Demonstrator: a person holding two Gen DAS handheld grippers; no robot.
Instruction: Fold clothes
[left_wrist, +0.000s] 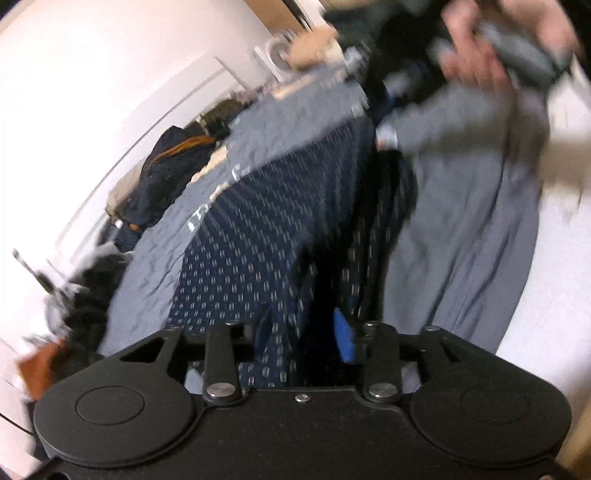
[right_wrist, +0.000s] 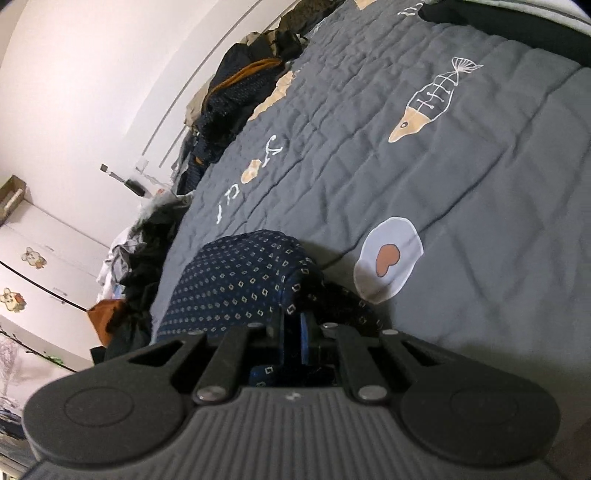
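A navy garment with small pale diamond print (left_wrist: 280, 240) hangs stretched in front of the left wrist view, over the grey quilted bedspread (left_wrist: 207, 177). My left gripper (left_wrist: 306, 339) is shut on its edge; a blue pad (left_wrist: 343, 339) shows beside the cloth. In the right wrist view my right gripper (right_wrist: 295, 332) is shut on another part of the same navy garment (right_wrist: 236, 280), which bunches just above the bed. The other hand with its gripper (left_wrist: 517, 55) shows blurred at upper right of the left wrist view.
The grey bedspread (right_wrist: 406, 166) bears fish and egg drawings. A pile of dark clothes (right_wrist: 236, 96) lies along the bed's far edge by the white wall. More clothes (right_wrist: 147, 251) and an orange item (right_wrist: 107, 317) lie at left. A white cupboard (right_wrist: 44, 258) stands beyond.
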